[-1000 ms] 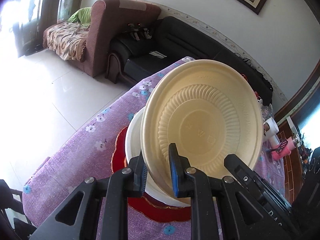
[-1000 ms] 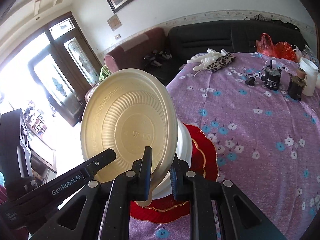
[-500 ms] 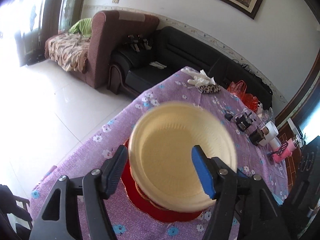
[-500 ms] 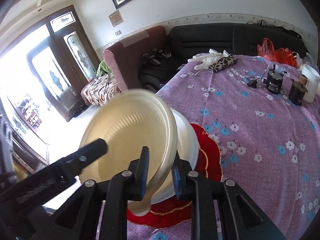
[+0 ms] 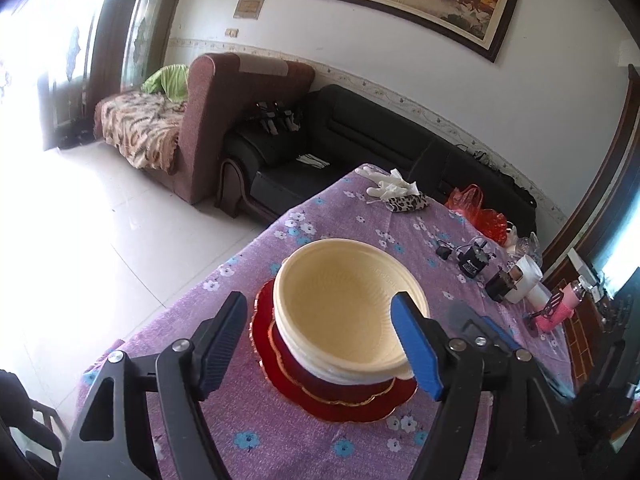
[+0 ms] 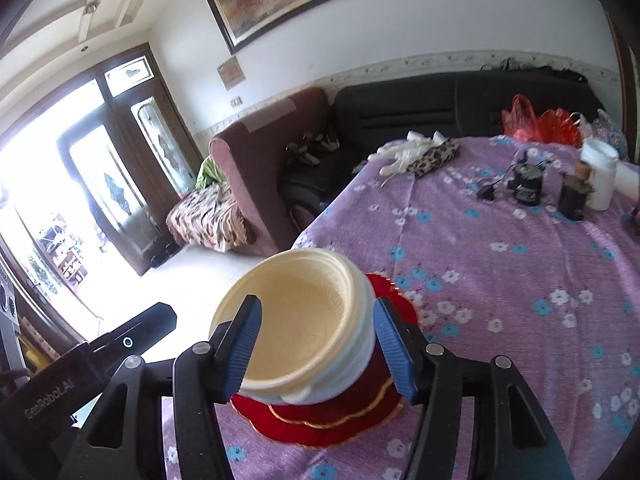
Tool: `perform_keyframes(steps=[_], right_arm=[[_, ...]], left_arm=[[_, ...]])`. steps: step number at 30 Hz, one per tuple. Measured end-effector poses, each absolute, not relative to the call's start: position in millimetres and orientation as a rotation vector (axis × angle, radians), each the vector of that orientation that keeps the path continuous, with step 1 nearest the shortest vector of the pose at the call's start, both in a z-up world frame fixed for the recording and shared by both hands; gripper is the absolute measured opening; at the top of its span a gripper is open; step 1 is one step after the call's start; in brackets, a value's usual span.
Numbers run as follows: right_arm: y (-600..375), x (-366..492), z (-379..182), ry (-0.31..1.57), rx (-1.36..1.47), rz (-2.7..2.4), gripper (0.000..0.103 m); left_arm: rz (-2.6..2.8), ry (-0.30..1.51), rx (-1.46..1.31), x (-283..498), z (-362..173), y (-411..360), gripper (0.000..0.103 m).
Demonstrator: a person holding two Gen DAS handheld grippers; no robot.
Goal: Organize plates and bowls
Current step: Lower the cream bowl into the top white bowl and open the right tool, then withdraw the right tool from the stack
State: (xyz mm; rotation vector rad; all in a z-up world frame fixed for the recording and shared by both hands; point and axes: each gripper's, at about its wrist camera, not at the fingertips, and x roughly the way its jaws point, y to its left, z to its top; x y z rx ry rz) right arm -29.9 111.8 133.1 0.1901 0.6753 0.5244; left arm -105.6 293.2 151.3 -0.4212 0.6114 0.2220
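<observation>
We judge step: release and back off. Cream bowl (image 5: 340, 300) sits nested atop white bowls (image 5: 332, 372), stack on red plates (image 5: 288, 392) at near edge of purple tablecloth (image 5: 400, 224).

Left gripper (image 5: 326, 344) wide, empty; right gripper (image 6: 316, 350) wide, empty; both have just been opening, pads straddling the stack, apparently clear.

Retreat toward 6 o'clock, straight and slightly up, without clipping rim.

Second ago: both clamped cream bowl's rim, bowl tilted up; now it lies level, nested.
</observation>
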Motion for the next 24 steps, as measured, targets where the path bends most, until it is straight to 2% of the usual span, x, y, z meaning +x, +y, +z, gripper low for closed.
perform_keyframes(steps=[2, 6, 7, 10, 13, 24], right_arm=[[99.9, -44.6, 134.9, 0.640, 0.176, 0.496, 0.072], [80.2, -76.4, 126.9, 0.580, 0.155, 0.439, 0.081], [77.0, -82.4, 122.7, 0.574, 0.151, 0.427, 0.082], [70.4, -101.2, 105.7, 0.555, 0.115, 0.369, 0.082], [67.9, -116.8, 90.4, 0.556, 0.109, 0.347, 0.082], [59.3, -146.7, 58.6, 0.665, 0.136, 0.363, 0.083]], left_arm=[[0.264, 0.569, -0.383, -118.4, 154.8, 285.5, 0.078], [0.448, 0.384, -0.268, -155.9, 164.7, 258.3, 0.102], [0.487, 0.326, -0.235, -166.5, 166.3, 249.1, 0.103], [0.517, 0.220, -0.141, -188.4, 168.6, 222.5, 0.103], [0.516, 0.197, -0.091, -199.3, 165.4, 202.8, 0.103], [0.454, 0.402, -0.098, -189.2, 126.6, 175.2, 0.103]])
